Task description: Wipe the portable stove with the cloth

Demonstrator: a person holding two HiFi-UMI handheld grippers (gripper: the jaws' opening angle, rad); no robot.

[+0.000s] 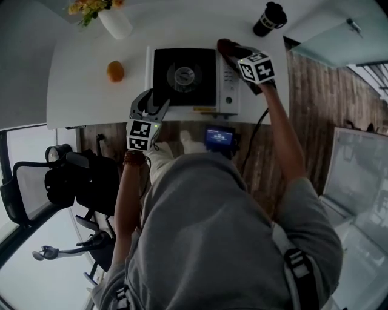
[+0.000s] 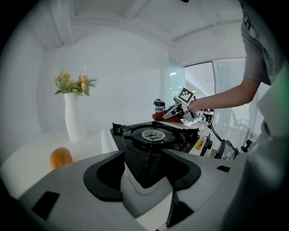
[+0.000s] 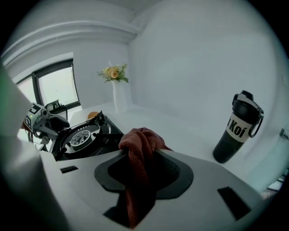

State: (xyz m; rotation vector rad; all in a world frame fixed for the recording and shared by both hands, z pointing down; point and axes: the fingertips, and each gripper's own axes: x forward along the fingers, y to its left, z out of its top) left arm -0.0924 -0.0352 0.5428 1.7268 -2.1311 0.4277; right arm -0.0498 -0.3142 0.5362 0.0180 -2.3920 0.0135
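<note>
The portable stove (image 1: 194, 82), with a black top and a round burner (image 2: 152, 134), stands in the middle of the white table (image 1: 79, 91). My left gripper (image 1: 151, 104) sits at the stove's near left corner. Its jaws stand wide with that corner between them, and I see no pad pressing on it. My right gripper (image 1: 233, 53) is over the stove's far right corner, shut on a reddish-brown cloth (image 3: 137, 140) that bunches between the jaws. The cloth (image 1: 223, 43) touches the stove's back edge. The left gripper view shows the cloth (image 2: 159, 116) behind the burner.
An orange (image 1: 115, 71) lies left of the stove. Behind it stands a white vase (image 1: 115, 23) of flowers. A black bottle (image 1: 270, 18) is at the table's far right. A black office chair (image 1: 60, 175) is at the near left, and a small lit screen (image 1: 219, 138) sits below the table edge.
</note>
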